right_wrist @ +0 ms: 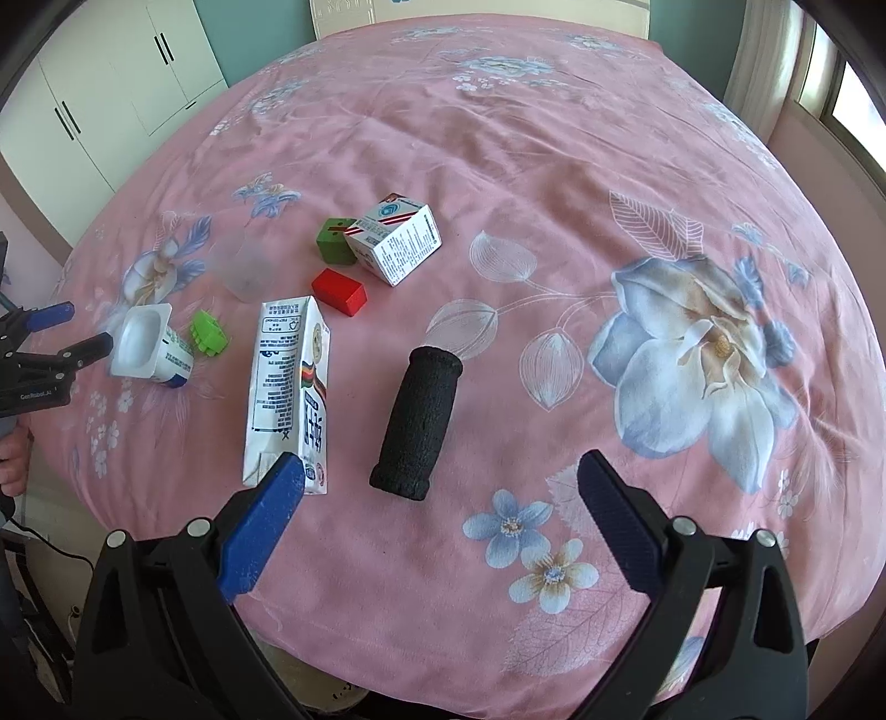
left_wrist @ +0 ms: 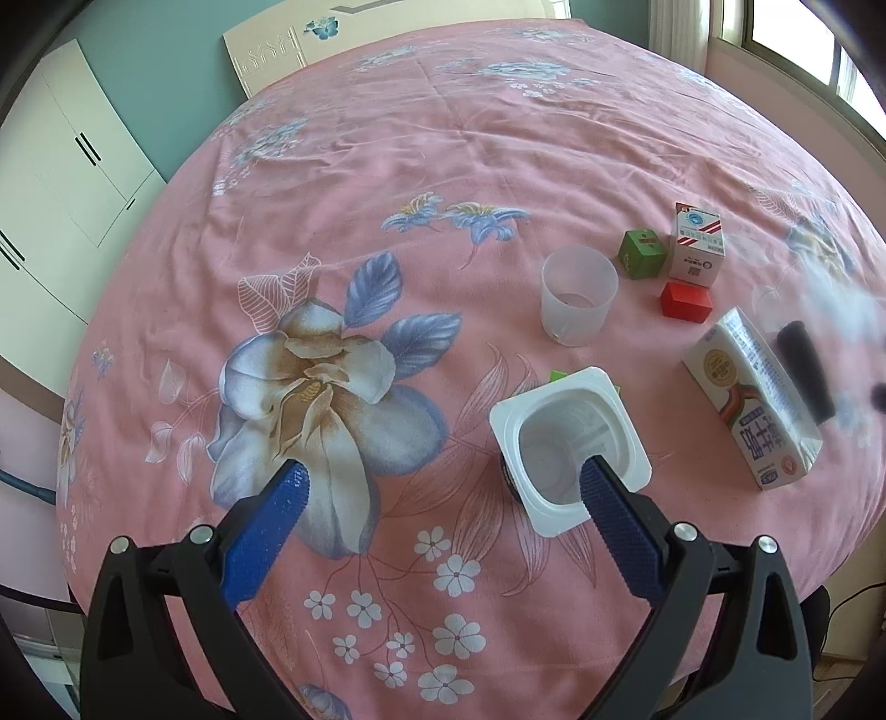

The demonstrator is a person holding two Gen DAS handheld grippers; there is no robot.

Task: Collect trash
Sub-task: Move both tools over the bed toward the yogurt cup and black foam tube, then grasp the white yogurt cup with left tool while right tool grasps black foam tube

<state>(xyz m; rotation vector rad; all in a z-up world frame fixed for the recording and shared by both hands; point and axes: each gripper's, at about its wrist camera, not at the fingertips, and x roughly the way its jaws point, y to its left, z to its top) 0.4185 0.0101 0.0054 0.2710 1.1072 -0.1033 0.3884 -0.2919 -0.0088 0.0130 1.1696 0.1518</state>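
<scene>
The left gripper (left_wrist: pixel 443 487) stands with jaws wide apart and empty, one finger dipped into the mouth of the tilted yogurt cup (left_wrist: pixel 570 448) on the bed (left_wrist: pixel 387 166); the pickup seems just starting, and closing on the rim comes next. The right gripper (right_wrist: pixel 440 479), equally open and empty, hovers before the black foam roll (right_wrist: pixel 415 421) and milk carton (right_wrist: pixel 293 387). Only the right view shows clearly the green toothed piece (right_wrist: pixel 209 333) behind the cup

White wardrobes (left_wrist: pixel 66 166) stand against a teal wall (left_wrist: pixel 160 83); daylight enters a window (left_wrist: pixel 797 33).
</scene>
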